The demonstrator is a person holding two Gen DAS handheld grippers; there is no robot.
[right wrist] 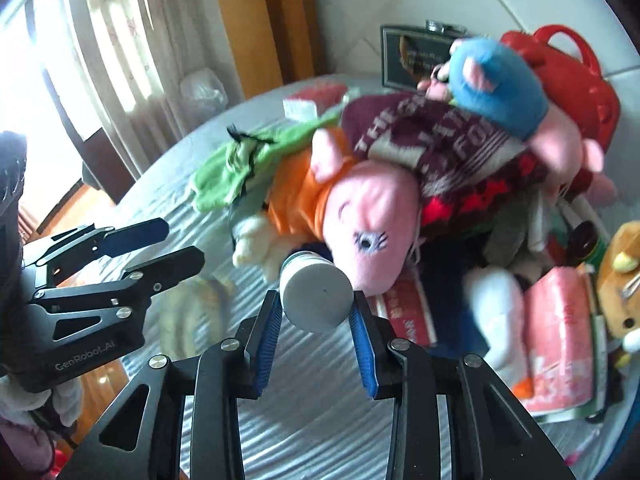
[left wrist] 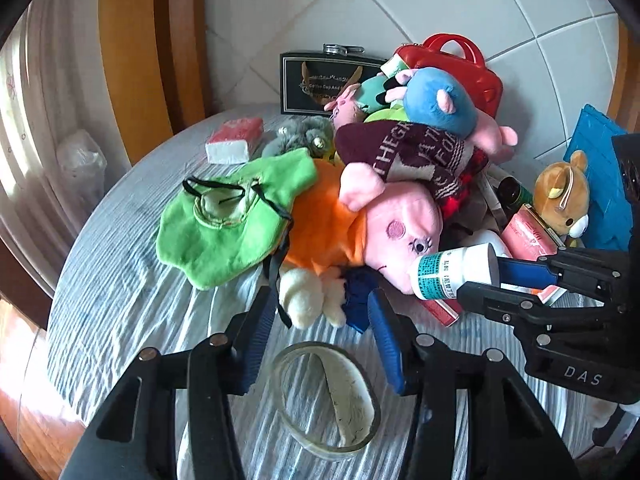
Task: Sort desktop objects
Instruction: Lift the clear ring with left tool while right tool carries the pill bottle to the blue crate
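While the right gripper [right wrist: 316, 312] pinches a white bottle [right wrist: 314, 294] by its capped end between blue pads [right wrist: 362, 344], the bottle's other end lies against the pink pig [right wrist: 372, 216] at the front of the toy pile. The left gripper [left wrist: 320, 320] hovers with fingers spread above a glass dish [left wrist: 324, 398] on the striped cloth [left wrist: 120, 300], holding nothing. A green cloth [left wrist: 228, 220] lies left of the pig; a red case [left wrist: 460, 68] stands behind the pile.
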